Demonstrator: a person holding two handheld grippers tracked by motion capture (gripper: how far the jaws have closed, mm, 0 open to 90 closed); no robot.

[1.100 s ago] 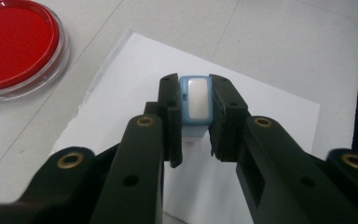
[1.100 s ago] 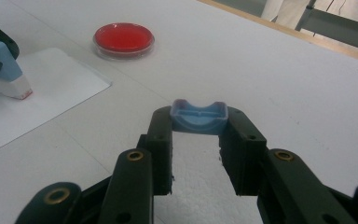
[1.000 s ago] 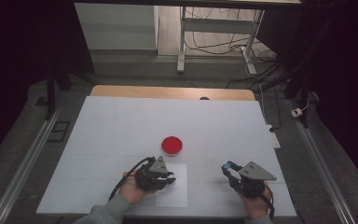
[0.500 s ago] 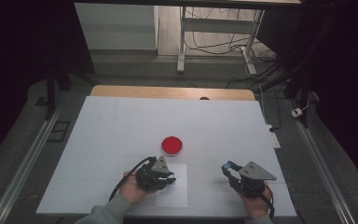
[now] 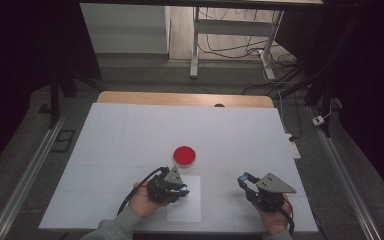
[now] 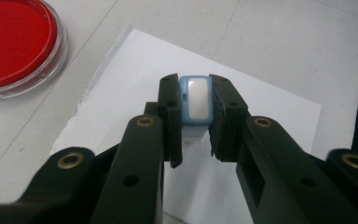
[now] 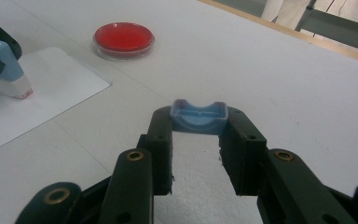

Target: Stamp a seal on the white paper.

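Left tongs [image 6: 196, 119]: clamped on a small blue-and-white stamp-like block [image 6: 196, 99], one jaw pressed to each side, and I have it poised over the white paper sheet [image 6: 261, 112].
Block, seen from the right gripper view: it is the blue body with a white base [image 7: 7, 70]; a reddish edge shows at its bottom, right at the sheet [image 7: 60, 84]. I can't quite tell whether it touches the paper or sits just above it.
Right tongs [image 7: 199, 135]: pinching a blue cap [image 7: 198, 116], a shallow scooped piece held across the tips, above the bare tabletop [image 7: 284, 79].
Red dish [image 5: 185, 155]: a round clear-walled dish with red filling, sitting on the tabletop just beyond the paper's far edge, near my left tongs [image 5: 172, 186] and well apart from my right tongs [image 5: 250, 182].
Dish from the left gripper view: up in the corner [image 6: 14, 44], beside the sheet, not on it.
Paper in the high view: a white rectangle [image 5: 187, 212] near my edge of the tabletop [image 5: 130, 130], between my two hands, closer to the left.
Right hand [image 5: 272, 217]: low at the near right edge, cap held clear of the paper.
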